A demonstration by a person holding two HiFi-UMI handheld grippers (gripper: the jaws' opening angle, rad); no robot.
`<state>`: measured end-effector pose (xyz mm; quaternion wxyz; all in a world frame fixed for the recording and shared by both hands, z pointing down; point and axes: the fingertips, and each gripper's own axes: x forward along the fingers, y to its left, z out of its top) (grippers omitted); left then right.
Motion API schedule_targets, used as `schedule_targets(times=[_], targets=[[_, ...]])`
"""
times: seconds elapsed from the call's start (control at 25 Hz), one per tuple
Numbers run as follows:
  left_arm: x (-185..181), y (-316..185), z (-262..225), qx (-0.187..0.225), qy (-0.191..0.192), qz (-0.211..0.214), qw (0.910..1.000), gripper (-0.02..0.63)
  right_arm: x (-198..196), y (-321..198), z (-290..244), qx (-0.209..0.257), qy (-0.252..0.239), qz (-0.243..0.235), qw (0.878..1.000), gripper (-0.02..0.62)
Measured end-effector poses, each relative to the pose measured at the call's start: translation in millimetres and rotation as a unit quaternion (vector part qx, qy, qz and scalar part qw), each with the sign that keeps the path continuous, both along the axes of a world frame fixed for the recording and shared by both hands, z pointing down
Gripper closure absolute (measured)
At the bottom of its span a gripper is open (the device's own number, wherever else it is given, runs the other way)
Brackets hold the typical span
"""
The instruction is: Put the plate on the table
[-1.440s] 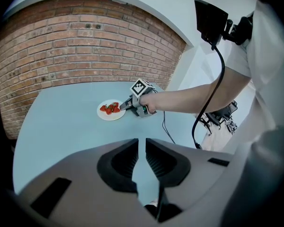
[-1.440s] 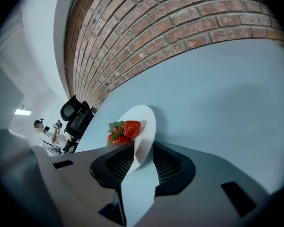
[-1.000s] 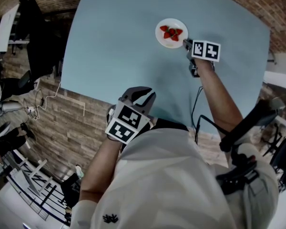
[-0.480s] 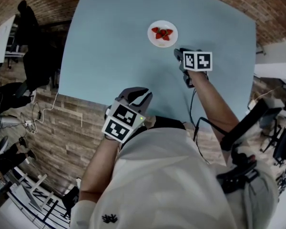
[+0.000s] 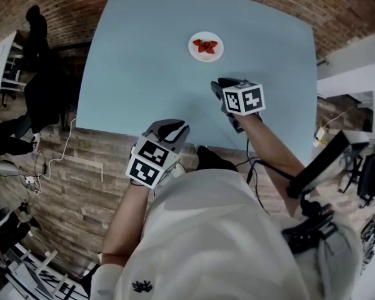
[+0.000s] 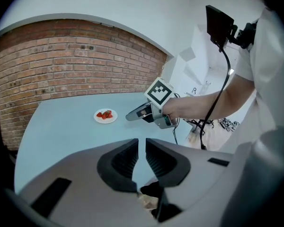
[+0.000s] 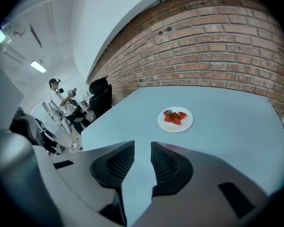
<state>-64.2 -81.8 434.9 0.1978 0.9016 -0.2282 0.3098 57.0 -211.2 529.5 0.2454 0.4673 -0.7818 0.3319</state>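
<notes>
- Find the plate (image 5: pixel 206 47) lying flat on the far half of the light-blue desk (image 5: pixel 144 74), with strawberries (image 7: pixel 175 117) heaped at its middle and its rim well inside every edge. Count the placing as done, by the look of it.
- Read the right tool (image 5: pixel 220 87) as narrow and empty: a slim gap between the jaws, only bare desk showing through it, the plate ahead and well apart.
- Read the left tool (image 5: pixel 174 126) likewise: jaws at a thin slit, nothing held, hanging over the near edge of the desk.
- For the step in hand, most likely clearing away, draw the right tool straight back toward the body and slightly up, never sideways over the plate.
- Keep the jaws off the rim. A light plate like this would probably slide or shed its fruit at a nudge.
- Mind the cable (image 5: pixel 249 156) hanging under the right forearm, and keep it from dragging across the desk toward the plate.
- Leave the left tool low and idle at the near edge, with no part to play here.
- Before resting, check in the right gripper view for a level plate and no berry rolled off. None seen loose now.
</notes>
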Motion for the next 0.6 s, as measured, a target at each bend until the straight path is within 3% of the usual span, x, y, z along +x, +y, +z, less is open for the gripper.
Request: schedule_targets(times=[0.2,0.6], targets=[[-25,29,-1,-0.002,0.013,0.004,0.9999,0.555,-36,45,-19,0.015,0.023,-0.039,0.999,0.483],[-63,77,-4,0.01,0.026,0.013,0.9995,0.555,-78,117,-53,0.048,0.039,-0.062,0.996,0.483]])
